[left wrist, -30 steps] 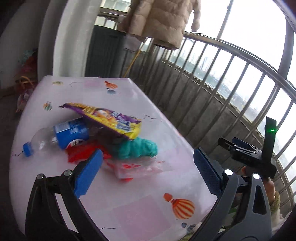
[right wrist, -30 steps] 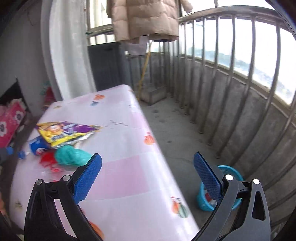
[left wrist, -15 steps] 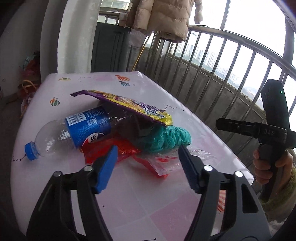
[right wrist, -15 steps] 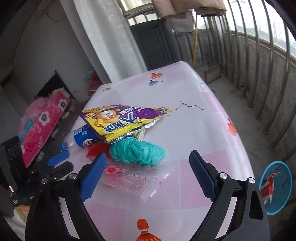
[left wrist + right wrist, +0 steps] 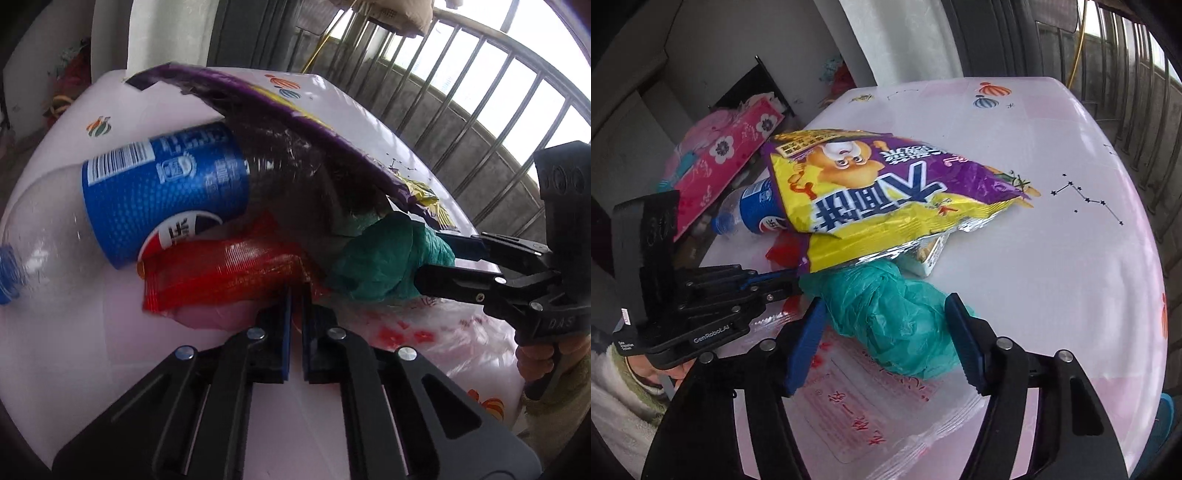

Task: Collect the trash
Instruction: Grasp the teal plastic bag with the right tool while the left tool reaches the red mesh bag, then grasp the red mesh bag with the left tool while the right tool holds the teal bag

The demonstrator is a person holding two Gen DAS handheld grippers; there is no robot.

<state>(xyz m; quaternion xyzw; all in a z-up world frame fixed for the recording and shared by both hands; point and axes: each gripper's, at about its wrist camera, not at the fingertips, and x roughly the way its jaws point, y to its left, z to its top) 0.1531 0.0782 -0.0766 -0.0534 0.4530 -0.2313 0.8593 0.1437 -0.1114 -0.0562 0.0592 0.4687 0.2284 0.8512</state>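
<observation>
- The trash lay heaped near the middle of the pink balloon-print table (image 5: 1052,236).
- Topmost was a yellow and purple snack bag (image 5: 886,195), crumpled, with a cartoon figure on its face and its torn silver end gaping.
- Under it lay a clear plastic bottle (image 5: 110,206) on its side, with blue label and blue cap.
- A red mesh wrapper (image 5: 221,273) lay beside the bottle, partly under the bag.
- A knotted teal plastic bag (image 5: 894,317) lay in front, resting on a flat clear pouch with red print (image 5: 871,402).
- The left gripper (image 5: 295,295) had its jaws closed together at the edge of the red mesh wrapper; whether they pinched it could not be told.
- The right gripper (image 5: 886,332) had just been closing, its jaws straddling the teal plastic bag, with the pads not yet pressing it.
</observation>
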